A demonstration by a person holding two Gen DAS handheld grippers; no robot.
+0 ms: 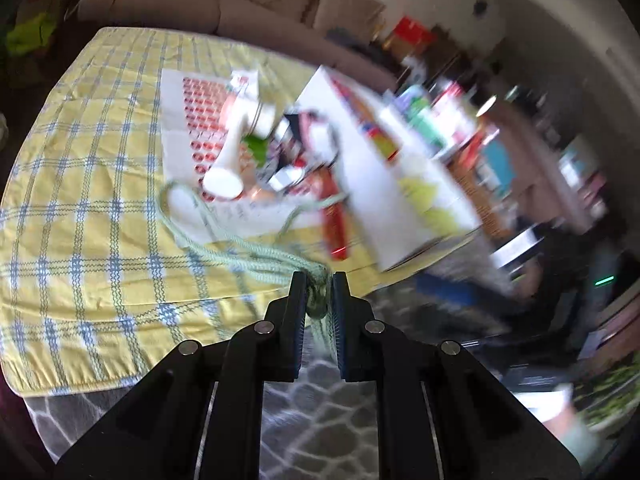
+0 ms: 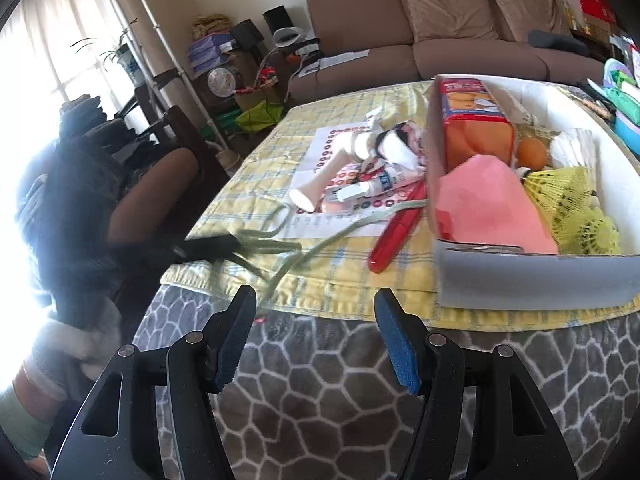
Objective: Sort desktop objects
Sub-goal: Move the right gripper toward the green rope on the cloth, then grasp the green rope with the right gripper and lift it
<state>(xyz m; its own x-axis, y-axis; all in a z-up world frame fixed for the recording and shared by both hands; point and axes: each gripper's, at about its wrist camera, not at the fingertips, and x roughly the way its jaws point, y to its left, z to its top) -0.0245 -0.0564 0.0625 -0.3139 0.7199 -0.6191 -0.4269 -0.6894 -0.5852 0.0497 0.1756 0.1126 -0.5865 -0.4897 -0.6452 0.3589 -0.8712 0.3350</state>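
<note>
My left gripper (image 1: 319, 280) is shut on a pale green cord (image 1: 248, 252) at the near edge of the yellow checked table; the cord trails back across the cloth and shows in the right wrist view (image 2: 320, 240). The left gripper shows there as a dark blur (image 2: 208, 246). My right gripper (image 2: 316, 300) is open and empty, just off the table's near edge. A white box (image 2: 536, 276) holds a red tin (image 2: 468, 108), a pink sheet (image 2: 492, 204), an orange ball (image 2: 532, 152) and yellow shuttlecocks (image 2: 564, 192).
On a printed sheet (image 2: 320, 148) lie a white handled tool (image 2: 324, 172), a tube (image 2: 380, 184) and a red pen-like case (image 2: 396, 232). A brown sofa (image 2: 440, 32) stands behind the table. A patterned grey cover (image 2: 340, 400) hangs below the table edge. Shelves of clutter stand at the right (image 1: 520, 128).
</note>
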